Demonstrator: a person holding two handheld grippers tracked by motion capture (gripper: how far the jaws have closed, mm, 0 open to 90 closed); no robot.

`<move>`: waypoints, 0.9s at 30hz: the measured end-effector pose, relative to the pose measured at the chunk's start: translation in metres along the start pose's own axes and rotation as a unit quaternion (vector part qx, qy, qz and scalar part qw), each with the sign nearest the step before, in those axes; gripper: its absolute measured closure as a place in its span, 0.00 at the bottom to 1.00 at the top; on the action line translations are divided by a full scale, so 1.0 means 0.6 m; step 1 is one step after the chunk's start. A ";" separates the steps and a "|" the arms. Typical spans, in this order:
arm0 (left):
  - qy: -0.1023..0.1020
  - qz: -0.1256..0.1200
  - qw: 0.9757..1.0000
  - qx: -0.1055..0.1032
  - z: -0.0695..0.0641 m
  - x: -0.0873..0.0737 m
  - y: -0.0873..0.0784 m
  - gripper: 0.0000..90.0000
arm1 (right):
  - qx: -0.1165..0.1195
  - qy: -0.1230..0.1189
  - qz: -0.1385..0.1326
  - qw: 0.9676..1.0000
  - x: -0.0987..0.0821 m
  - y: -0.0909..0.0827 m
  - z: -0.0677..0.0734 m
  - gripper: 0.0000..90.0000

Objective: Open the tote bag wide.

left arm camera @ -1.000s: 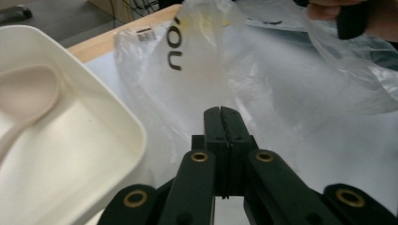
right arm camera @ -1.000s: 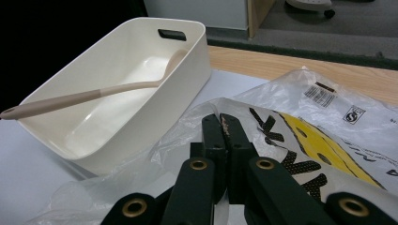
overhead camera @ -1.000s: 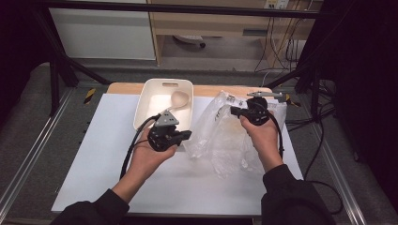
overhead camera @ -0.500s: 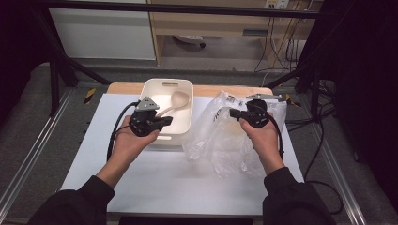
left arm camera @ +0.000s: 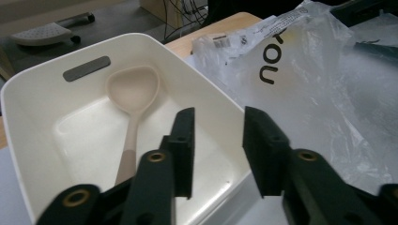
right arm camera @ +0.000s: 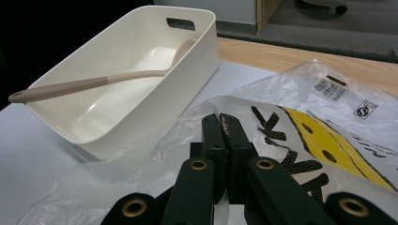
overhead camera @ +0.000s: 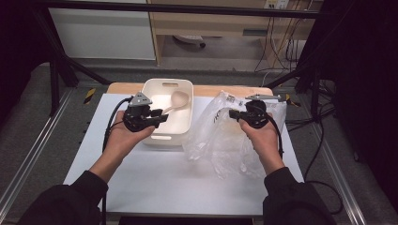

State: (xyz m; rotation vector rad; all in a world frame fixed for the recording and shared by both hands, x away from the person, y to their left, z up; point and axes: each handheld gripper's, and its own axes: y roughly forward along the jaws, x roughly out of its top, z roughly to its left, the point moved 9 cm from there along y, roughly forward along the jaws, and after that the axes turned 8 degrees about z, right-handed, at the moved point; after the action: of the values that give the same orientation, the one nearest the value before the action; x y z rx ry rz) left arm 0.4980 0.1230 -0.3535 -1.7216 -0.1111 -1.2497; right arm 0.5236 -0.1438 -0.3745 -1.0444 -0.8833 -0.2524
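1. We record a left gripper (overhead camera: 162, 118) held over the near edge of the white bin (overhead camera: 184, 123). Its jaws have just been opening and now stand apart with nothing between them; in the left gripper view (left arm camera: 217, 150) the bin's near wall and the bench show through the gap.
2. We record a spoon (overhead camera: 176, 101), pale beige, lying in the white bin (left arm camera: 28, 140). Its bowl (left arm camera: 133, 87) rests at the far end below the slot handle, and its handle slants up toward the near left corner, the tip sticking out past the rim in the right gripper view (right arm camera: 70, 86).
3. We record a right gripper (overhead camera: 232, 115) at the right of the bench, jaws clenched. In the right gripper view (right arm camera: 224, 123) the tips meet on a fold of the clear plastic bag (right arm camera: 328, 136).
4. We record the plastic bag (overhead camera: 220, 140) as crumpled, clear, with black lettering and a yellow patch, spread on the bench right of the bin and just beside its right wall.
5. We record the bench (overhead camera: 155, 183), white-topped, with a strip of bare wood along its far edge (overhead camera: 225, 90).
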 end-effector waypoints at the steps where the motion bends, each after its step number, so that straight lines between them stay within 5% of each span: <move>1: -0.004 -0.002 1.000 -0.003 0.002 0.000 0.001 0.64 | 0.000 -0.001 0.000 1.000 0.000 0.000 0.001 1.00; 4: -0.021 -0.004 1.000 -0.002 0.013 0.000 0.003 0.44 | 0.000 -0.003 -0.001 1.000 -0.001 -0.001 0.002 1.00; 13: -0.045 -0.004 0.999 0.002 0.035 -0.005 0.003 0.17 | 0.003 -0.006 0.001 1.000 -0.003 0.000 0.004 1.00; 27: -0.050 0.013 0.999 0.012 0.065 -0.011 0.010 0.12 | 0.010 -0.006 -0.003 1.000 0.007 -0.003 0.013 1.00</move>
State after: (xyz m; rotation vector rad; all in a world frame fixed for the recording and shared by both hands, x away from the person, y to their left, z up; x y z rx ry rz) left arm 0.5249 0.1511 -0.3623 -1.7597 -0.1608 -1.1387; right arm 0.5213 -0.1376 -0.3689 -1.0252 -0.8991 -0.2421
